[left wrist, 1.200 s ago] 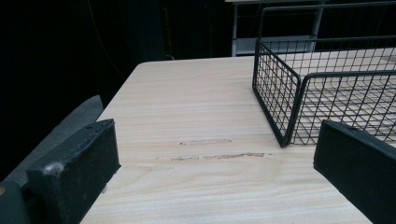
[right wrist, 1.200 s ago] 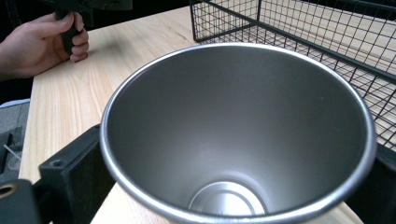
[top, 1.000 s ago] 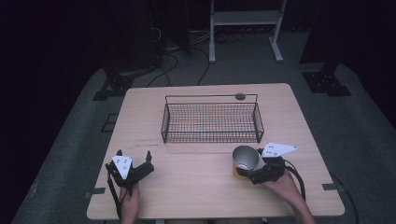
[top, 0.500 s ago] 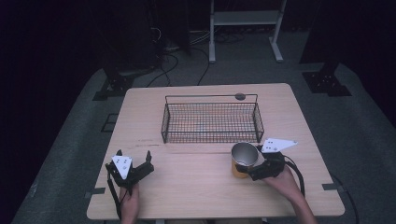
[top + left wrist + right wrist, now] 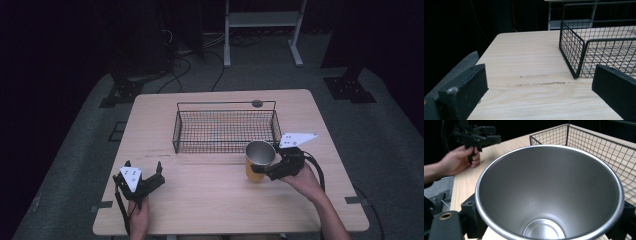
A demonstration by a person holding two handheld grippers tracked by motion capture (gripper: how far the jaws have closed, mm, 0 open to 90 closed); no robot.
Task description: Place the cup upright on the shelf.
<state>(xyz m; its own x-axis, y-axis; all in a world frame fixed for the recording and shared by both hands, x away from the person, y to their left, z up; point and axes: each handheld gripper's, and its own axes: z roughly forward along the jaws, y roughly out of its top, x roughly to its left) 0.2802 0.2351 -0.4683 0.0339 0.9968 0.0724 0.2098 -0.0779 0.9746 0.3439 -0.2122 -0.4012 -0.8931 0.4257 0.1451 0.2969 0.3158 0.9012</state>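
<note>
A metal cup [image 5: 258,159] with an orange outside and a steel inside [image 5: 549,195] is held upright just in front of the black wire basket [image 5: 225,127]. My right gripper [image 5: 265,170] is shut on the cup, one jaw on each side of it. Whether the cup's base touches the table is hidden. My left gripper [image 5: 144,175] rests near the table's front left, open, with bare wood between its fingers [image 5: 464,90]. The basket's near left corner [image 5: 576,72] lies ahead of it to the right.
The wooden table [image 5: 150,125] has scuff marks [image 5: 539,83] in front of the left gripper. A small round dark disc [image 5: 257,103] sits at the table's far edge behind the basket. A white shelf frame [image 5: 262,20] stands on the floor beyond.
The right gripper has carried the cup a little forward and up, towards the basket's front wall. The left gripper has stayed where it was.
</note>
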